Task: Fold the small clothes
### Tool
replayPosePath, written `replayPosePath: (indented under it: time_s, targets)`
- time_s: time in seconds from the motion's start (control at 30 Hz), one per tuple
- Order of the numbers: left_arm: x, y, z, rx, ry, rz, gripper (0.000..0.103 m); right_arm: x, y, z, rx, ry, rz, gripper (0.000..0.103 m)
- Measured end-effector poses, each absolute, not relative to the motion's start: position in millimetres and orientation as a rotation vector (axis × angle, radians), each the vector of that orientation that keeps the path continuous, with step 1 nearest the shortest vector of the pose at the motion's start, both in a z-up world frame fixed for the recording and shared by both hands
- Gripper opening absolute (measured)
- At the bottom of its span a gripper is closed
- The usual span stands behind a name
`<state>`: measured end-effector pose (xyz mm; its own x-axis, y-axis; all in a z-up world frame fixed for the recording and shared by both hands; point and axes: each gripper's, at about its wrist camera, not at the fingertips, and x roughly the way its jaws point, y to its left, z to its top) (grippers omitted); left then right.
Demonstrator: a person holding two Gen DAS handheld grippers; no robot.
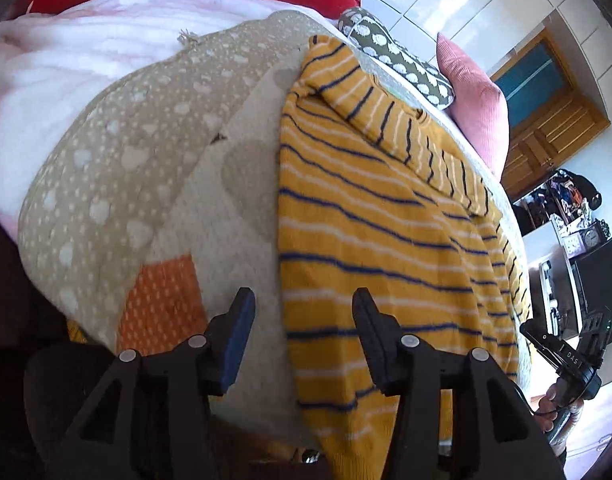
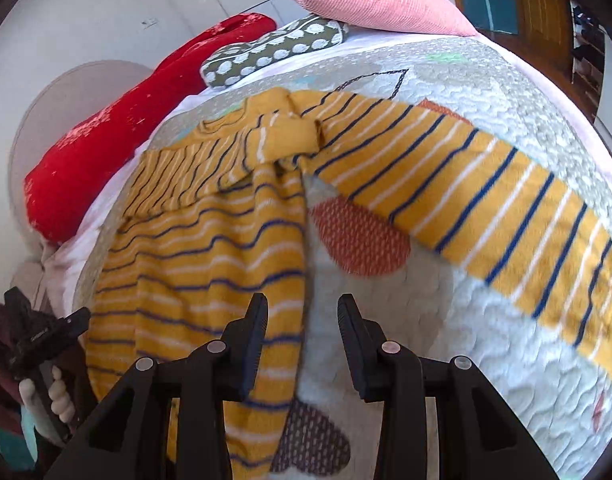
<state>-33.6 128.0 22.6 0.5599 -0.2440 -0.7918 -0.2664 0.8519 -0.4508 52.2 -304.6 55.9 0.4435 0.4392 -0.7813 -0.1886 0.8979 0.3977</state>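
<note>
White letters reading "DAS" are printed on the black body of the right tool (image 1: 567,354), at about four o'clock in the left wrist view. No other text can be read.

Matte black two-finger left gripper (image 1: 304,304), silver round rivets on angular linkages, dark ribbed pads; the black right gripper (image 2: 302,312) matches, white lettering on its body.

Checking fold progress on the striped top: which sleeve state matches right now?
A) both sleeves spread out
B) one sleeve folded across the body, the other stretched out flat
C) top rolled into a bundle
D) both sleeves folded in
B: on the mustard-yellow knit top with navy and white stripes, one sleeve lies across the body while the other sleeve stretches out over the quilted bedspread.
</note>
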Motion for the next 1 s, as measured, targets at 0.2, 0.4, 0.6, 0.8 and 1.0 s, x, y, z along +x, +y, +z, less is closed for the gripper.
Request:
replayPosePath:
  time_s: [0.2,0.4,0.6,0.8,1.0]
  targets:
    - [-54,82,16,-0.469,1.042,-0.028,0.071,-4,-301,42,0.257,1.022,0.424,0.052]
    - [-51,59,17,-0.362,1.072,0.046,0.009,-19,-283,28,0.233,0.976,0.373,0.053]
    - [-58,99,57,-0.415,1.012,0.081,0.010,-19,-266,30,0.257,0.988,0.460,0.006]
    - [-82,123,65,-0.421,1.004,0.140,0.009,-46,-263,33,0.329,1.004,0.544,0.004]
    - [-95,137,35,-0.493,1.060,0.178,0.004,-54,-265,19,0.296,1.035,0.509,0.004]
